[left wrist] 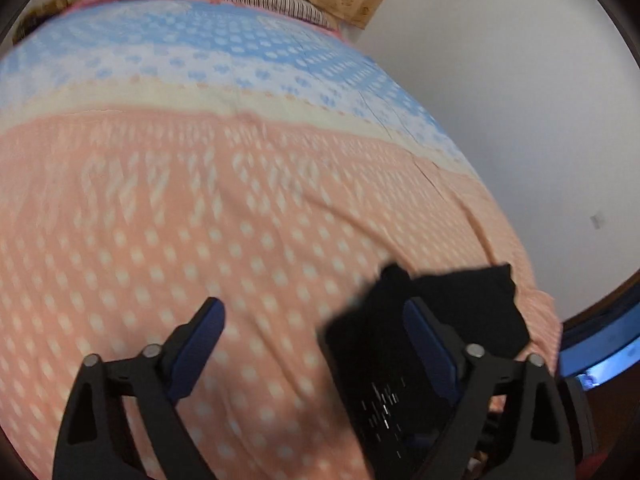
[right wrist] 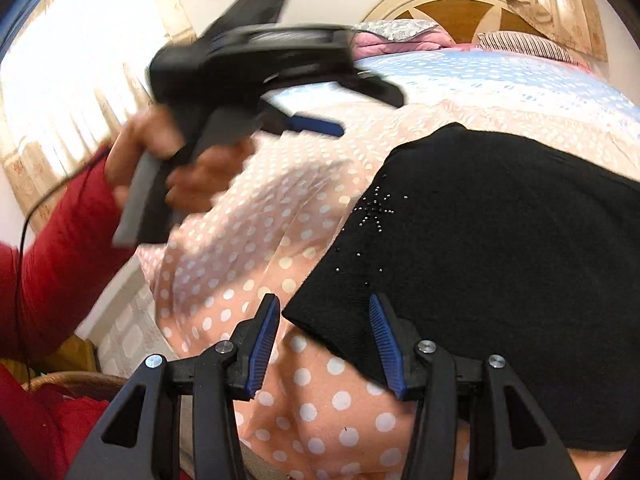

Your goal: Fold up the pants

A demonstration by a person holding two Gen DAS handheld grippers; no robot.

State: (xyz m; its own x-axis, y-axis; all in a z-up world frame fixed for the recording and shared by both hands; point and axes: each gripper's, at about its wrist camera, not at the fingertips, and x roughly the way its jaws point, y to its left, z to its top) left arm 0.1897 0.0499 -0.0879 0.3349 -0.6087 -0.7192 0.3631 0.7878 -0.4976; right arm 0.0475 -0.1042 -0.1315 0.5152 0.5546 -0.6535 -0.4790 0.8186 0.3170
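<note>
Both grippers hang over a bed with their jaws spread and nothing pinched. Furthest left in the right wrist view, a red sleeve (right wrist: 60,240) leads to the person's left hand (right wrist: 160,160), which grips the handle of the left gripper (left wrist: 314,320) held above the peach polka-dot bedspread (right wrist: 248,240); its blue pads (right wrist: 316,125) point toward the bed's middle. From its own camera, its fingers stand wide apart over the spotted cloth, the right finger (left wrist: 428,344) in front of a corner of the black pants (right wrist: 500,260), with no pad pressing on them. Toward the right, the pants lie flat on the bedspread, small silver studs (right wrist: 374,210) near their left edge. The right gripper (right wrist: 324,344) sits at the pants' near corner, partly open, the hem edge running between its pads without being squeezed. Beyond, the spread turns blue (left wrist: 200,40) toward the pillows (right wrist: 528,46) and headboard (right wrist: 452,8).
</note>
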